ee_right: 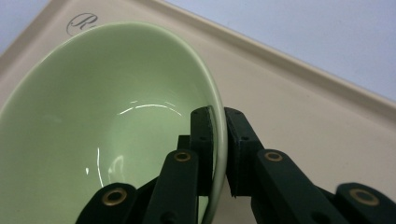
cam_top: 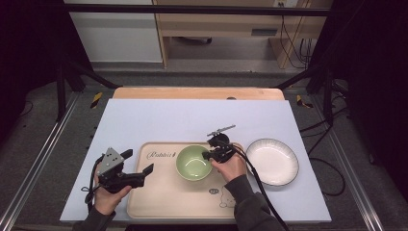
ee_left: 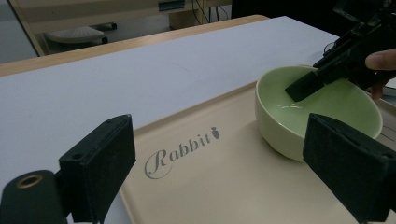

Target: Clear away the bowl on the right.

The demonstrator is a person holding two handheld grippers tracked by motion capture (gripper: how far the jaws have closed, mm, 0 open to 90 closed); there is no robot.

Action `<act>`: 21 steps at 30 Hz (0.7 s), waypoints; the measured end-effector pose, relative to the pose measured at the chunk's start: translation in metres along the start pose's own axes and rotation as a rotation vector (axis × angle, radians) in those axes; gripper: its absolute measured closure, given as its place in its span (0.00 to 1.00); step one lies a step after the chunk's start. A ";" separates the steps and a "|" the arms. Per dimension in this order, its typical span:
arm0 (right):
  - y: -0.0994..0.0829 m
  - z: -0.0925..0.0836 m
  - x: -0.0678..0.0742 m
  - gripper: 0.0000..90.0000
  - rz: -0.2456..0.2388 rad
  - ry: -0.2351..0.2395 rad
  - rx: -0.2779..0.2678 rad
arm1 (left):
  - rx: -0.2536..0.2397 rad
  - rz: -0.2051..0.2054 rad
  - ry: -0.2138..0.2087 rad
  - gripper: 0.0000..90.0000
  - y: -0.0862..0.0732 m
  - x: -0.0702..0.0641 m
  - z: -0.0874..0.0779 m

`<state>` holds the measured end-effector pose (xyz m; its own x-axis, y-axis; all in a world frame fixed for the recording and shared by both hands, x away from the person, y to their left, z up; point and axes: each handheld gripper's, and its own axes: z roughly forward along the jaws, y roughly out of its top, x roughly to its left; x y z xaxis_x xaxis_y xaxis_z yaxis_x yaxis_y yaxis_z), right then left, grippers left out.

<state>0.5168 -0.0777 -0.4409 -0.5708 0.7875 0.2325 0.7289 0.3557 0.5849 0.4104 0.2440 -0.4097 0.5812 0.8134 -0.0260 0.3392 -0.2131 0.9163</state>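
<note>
Starting at my left: the left gripper (cam_top: 139,166) hangs over the left edge of the tray (cam_top: 159,202), jaws spread wide with nothing between them. From its own camera the green bowl (ee_left: 299,112) lies ahead and off to the right of those jaws, well apart from them, with the "Rabbit" lettering (ee_left: 180,154) on the tray floor in between. So this hand is the farther one and, as I judge it, has no part in the next move unless I bring it across.

Moving right, the bowl sits upright in the middle of the tray. It is round, so it has no long axis to line up with; what matters is which part of the rim is taken.

The right gripper (cam_top: 210,155) is on that rim at the bowl's right side, the side facing my right hand (cam_top: 232,167). In the right gripper view its jaws are closed on the bowl's wall, one pad inside the bowl and one outside, with the rim edge running up between them. The bowl's body therefore lies entirely to the left of that grip.

Further right, off the tray, the white plate (cam_top: 272,161) rests on the mat, near the gripping hand. Lifted by that one-sided pinch, I expect the bowl to want to tip away leftward.
</note>
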 end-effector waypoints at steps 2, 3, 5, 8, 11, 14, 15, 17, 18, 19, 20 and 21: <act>0.000 0.001 -0.002 0.92 0.009 -0.004 0.003 | 0.000 -0.001 0.000 0.10 0.000 0.000 0.000; -0.001 0.000 -0.003 0.93 0.009 0.000 0.000 | 0.000 -0.001 0.000 0.10 0.000 0.000 0.000; -0.001 -0.001 -0.004 0.92 0.017 0.008 -0.006 | 0.000 -0.001 0.000 0.10 0.000 0.000 0.000; -0.001 -0.001 -0.003 0.92 0.019 0.005 -0.006 | 0.000 0.000 0.001 0.10 0.000 0.000 0.000; -0.001 -0.001 -0.003 0.92 0.019 0.004 -0.006 | -0.001 0.000 0.001 0.10 0.000 0.000 0.000; -0.001 -0.001 -0.004 0.92 0.009 0.001 -0.007 | -0.002 0.000 0.000 0.10 0.000 0.000 0.000; -0.001 -0.001 -0.004 0.92 0.005 -0.001 -0.007 | -0.002 0.000 -0.001 0.10 0.000 0.000 -0.001; -0.002 -0.001 -0.004 0.92 0.001 0.001 -0.014 | -0.005 -0.004 0.000 0.10 0.000 -0.001 -0.001; -0.002 -0.001 -0.004 0.91 0.002 0.002 -0.017 | -0.002 0.000 -0.001 0.10 0.000 -0.001 -0.001; -0.002 -0.002 -0.004 0.89 -0.005 -0.003 -0.021 | -0.003 0.000 0.000 0.10 0.000 -0.001 -0.001; -0.003 -0.003 -0.004 0.87 -0.001 -0.006 -0.025 | -0.006 -0.003 0.000 0.10 0.000 -0.001 -0.001; -0.003 -0.004 -0.004 0.86 -0.002 -0.010 -0.030 | -0.006 -0.004 0.000 0.10 0.000 -0.001 -0.001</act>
<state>0.5158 -0.0840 -0.4402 -0.5684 0.7920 0.2230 0.7158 0.3423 0.6087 0.4096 0.2438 -0.4094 0.5802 0.8140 -0.0294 0.3371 -0.2071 0.9184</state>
